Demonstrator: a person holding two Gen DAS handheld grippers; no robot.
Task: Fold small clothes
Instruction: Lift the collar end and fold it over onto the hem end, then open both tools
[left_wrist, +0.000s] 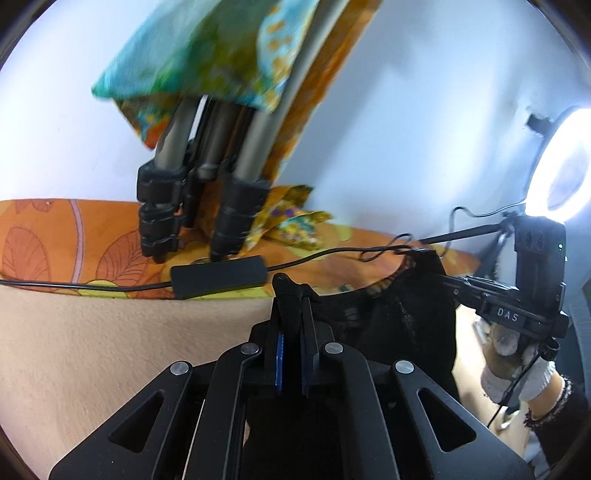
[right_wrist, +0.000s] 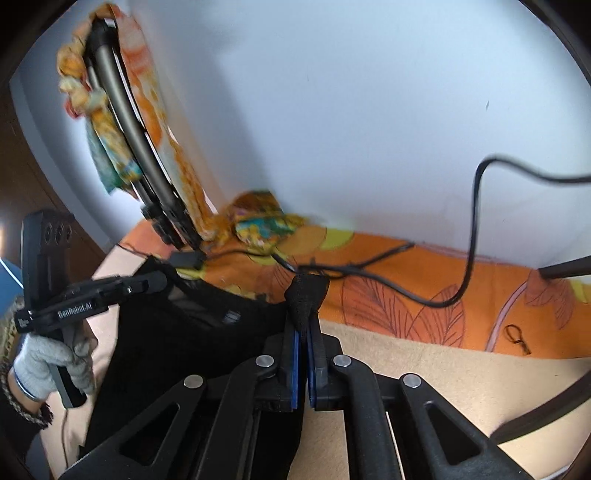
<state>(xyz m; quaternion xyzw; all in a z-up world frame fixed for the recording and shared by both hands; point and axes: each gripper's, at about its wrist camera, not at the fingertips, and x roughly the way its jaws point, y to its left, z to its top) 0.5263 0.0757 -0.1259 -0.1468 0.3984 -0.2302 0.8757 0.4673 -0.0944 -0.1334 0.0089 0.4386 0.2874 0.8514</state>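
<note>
A small black garment (left_wrist: 399, 317) hangs stretched between my two grippers above the beige blanket (left_wrist: 110, 350). My left gripper (left_wrist: 293, 291) is shut on one top corner of it. In the left wrist view the right gripper (left_wrist: 448, 280) grips the other corner at the right. My right gripper (right_wrist: 304, 295) is shut on its bunched corner of the black garment (right_wrist: 192, 339). In the right wrist view the left gripper (right_wrist: 160, 278) holds the far corner at the left. The garment's lower part is hidden behind the gripper bodies.
A folded tripod (left_wrist: 207, 192) draped with colourful cloth (left_wrist: 207, 55) stands at the back on an orange leaf-print sheet (right_wrist: 424, 291). A black adapter box (left_wrist: 218, 277) and cables (right_wrist: 388, 284) lie there. A ring light (left_wrist: 561, 166) glows at right. White wall behind.
</note>
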